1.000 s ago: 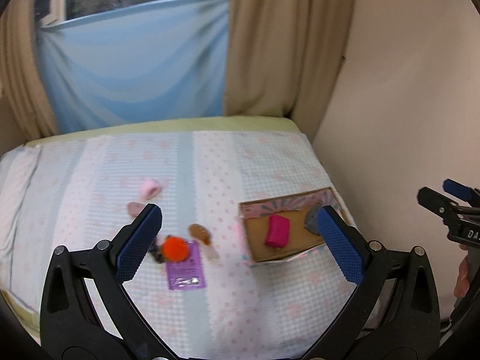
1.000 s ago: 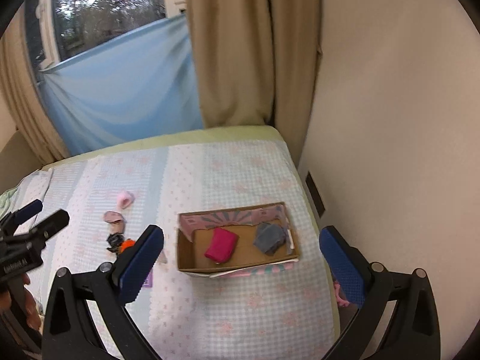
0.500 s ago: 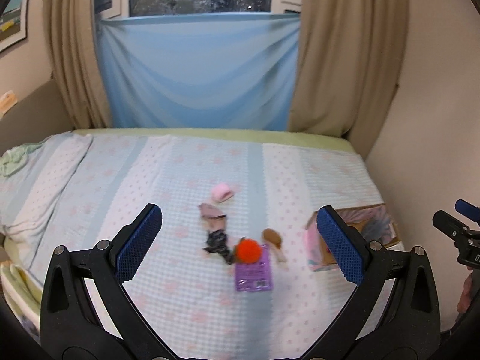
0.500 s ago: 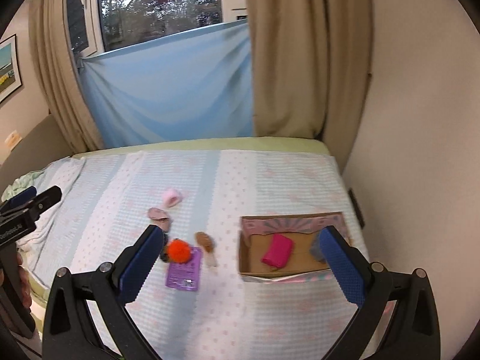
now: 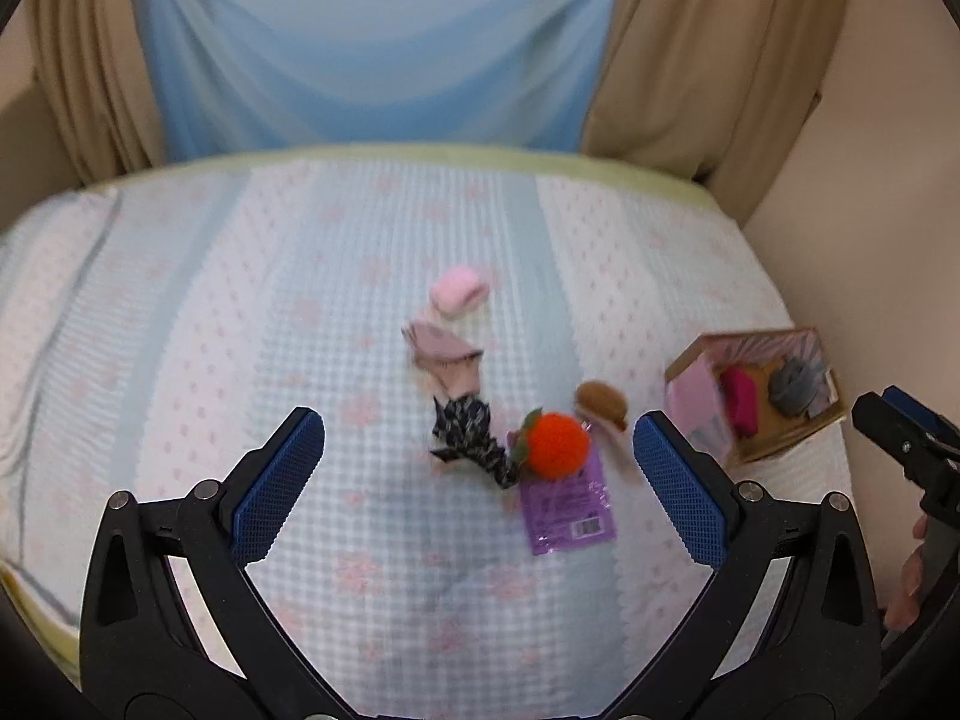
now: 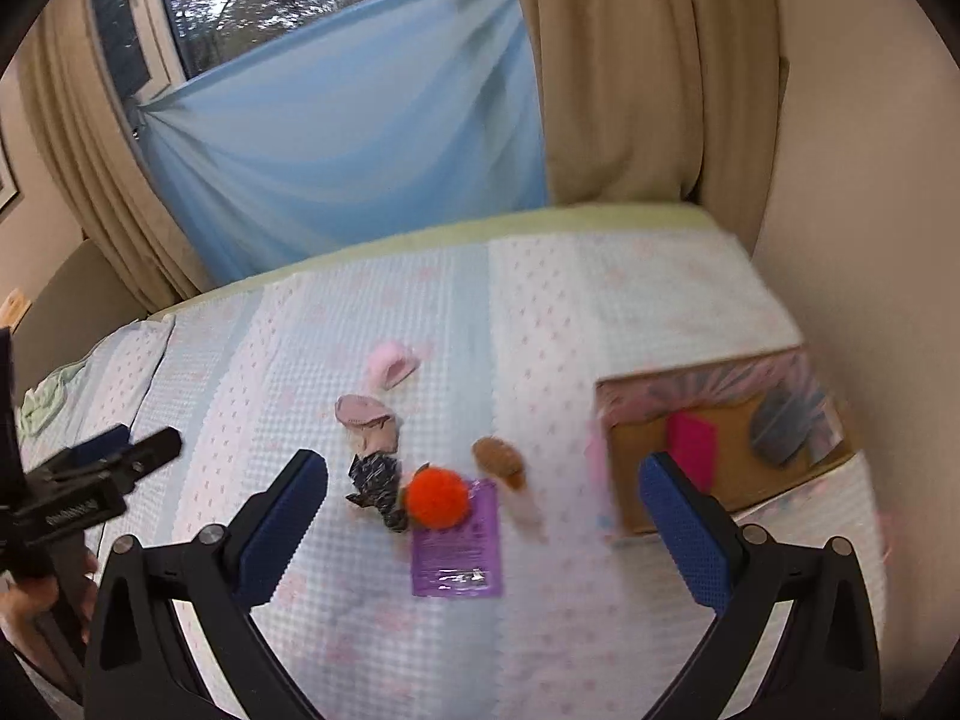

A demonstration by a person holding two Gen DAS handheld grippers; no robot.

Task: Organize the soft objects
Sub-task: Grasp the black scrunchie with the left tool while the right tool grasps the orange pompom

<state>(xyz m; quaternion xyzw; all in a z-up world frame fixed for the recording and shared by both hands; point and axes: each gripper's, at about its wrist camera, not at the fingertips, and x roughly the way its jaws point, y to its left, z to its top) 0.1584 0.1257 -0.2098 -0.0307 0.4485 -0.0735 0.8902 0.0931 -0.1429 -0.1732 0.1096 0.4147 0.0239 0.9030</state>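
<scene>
— What did we see from the left wrist?
— Our left gripper (image 5: 477,480) hung above the bed (image 5: 240,312), jaws spread wide and holding nothing. Between its fingers lay the orange pom-pom (image 5: 555,443) on a purple packet (image 5: 567,504), touching a dark patterned cloth (image 5: 468,435) on its left. A brown soft piece (image 5: 602,403) sat just beside the pom-pom on the right; a mauve cloth (image 5: 444,351) and a pink roll (image 5: 459,293) lay farther back. The cardboard box (image 5: 696,396) stood well apart on the right, holding a magenta cloth (image 5: 741,405) and a grey cloth (image 5: 792,387)

— And from the right wrist?
— Our right gripper (image 6: 483,513) was equally wide open and empty, above the same cluster: pom-pom (image 6: 436,496), packet (image 6: 457,546), dark cloth (image 6: 375,483). The box (image 6: 636,498) sat to the right, partly behind the right finger; the picture was blurred there
</scene>
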